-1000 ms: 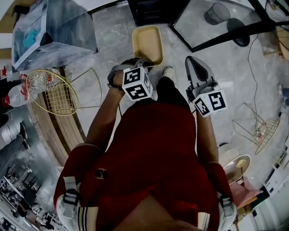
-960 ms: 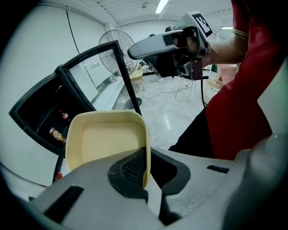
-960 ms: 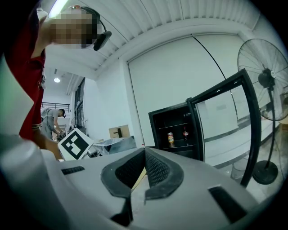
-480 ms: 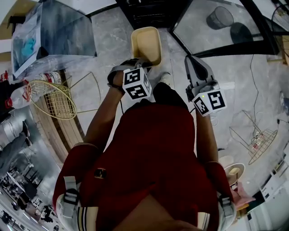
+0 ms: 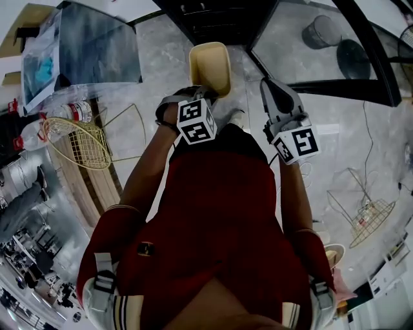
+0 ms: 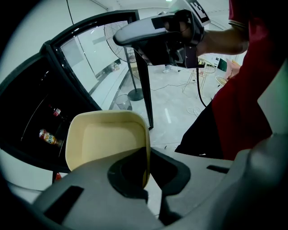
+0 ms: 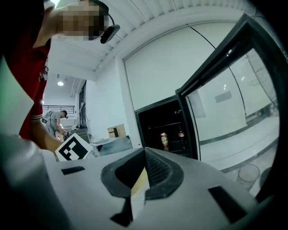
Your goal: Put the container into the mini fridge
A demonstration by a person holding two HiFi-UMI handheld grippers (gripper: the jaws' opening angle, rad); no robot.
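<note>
Cream container (image 5: 210, 64), long axis aimed at 12 o'clock, was straight at the black fridge (image 5: 216, 14)! Left gripper (image 6: 146, 173) was clamped on its near rim. Right gripper (image 7: 144, 155), out at 3 o'clock, had its jaws pressed together. The fridge loomed nearer than a second before. The container was shallow, smooth and round-cornered.

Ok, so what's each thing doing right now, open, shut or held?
Cream plastic container: held by its rim, outside the fridge.
Black mini fridge: glass door open.
Left tool: shut on the container's rim.
Right tool: shut, empty.
</note>
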